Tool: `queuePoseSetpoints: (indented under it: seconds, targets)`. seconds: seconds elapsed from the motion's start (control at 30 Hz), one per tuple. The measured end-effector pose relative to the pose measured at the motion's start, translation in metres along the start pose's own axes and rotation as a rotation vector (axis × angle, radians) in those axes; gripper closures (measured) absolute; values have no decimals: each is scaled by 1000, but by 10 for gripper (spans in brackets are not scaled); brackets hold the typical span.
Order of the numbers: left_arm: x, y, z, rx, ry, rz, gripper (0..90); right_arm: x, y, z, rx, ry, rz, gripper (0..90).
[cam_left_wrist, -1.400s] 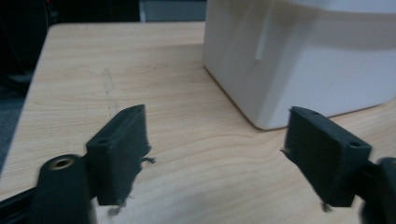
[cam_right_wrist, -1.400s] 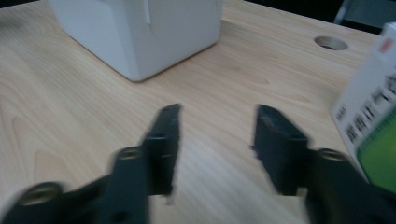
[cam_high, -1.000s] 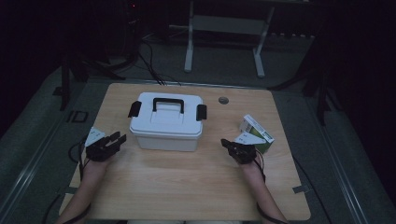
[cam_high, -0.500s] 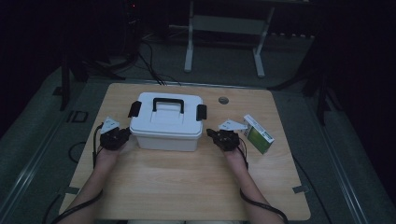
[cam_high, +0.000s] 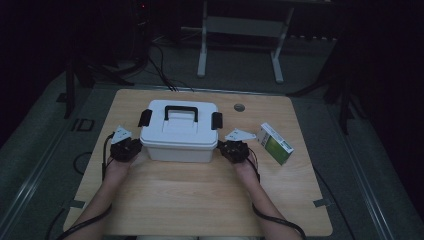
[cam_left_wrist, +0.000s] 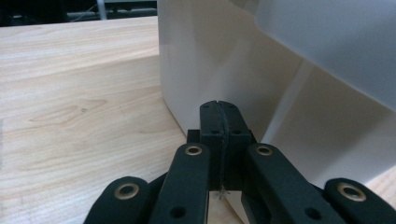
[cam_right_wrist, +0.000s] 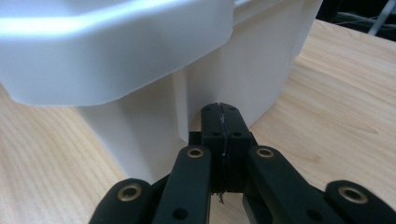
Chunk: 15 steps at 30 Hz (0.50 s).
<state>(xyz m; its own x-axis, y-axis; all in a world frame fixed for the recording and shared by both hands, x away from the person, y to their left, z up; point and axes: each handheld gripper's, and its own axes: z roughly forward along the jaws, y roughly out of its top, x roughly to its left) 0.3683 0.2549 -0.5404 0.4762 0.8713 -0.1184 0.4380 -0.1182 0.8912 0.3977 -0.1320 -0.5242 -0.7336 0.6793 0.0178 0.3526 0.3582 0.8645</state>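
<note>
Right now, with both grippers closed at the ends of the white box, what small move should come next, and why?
Probably raise both tips under the lid's overhang. The left gripper and right gripper sit with jaws shut at opposite ends of the white box, low beside its walls, below the black latches, so they are placed to lift or press inward together.

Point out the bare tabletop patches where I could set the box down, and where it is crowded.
Free: the wide strip of the wooden table in front of the white plastic storage box, between the forearms, and the back edge behind it. Crowded: both ends of the box, where the left claw and right claw sit shut, and beside the green-and-white carton.
</note>
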Motion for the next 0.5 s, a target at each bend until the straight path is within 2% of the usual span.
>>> queuePoseSetpoints:
  seconds: [0.17,0.5]
  targets:
    - [-8,-2,-5,9,-4,14,896,-1,-5,-6,-11,17,30,900]
    - [-27,-8,-15,20,-33,21,897,6,-14,-26,4,1,2,900]
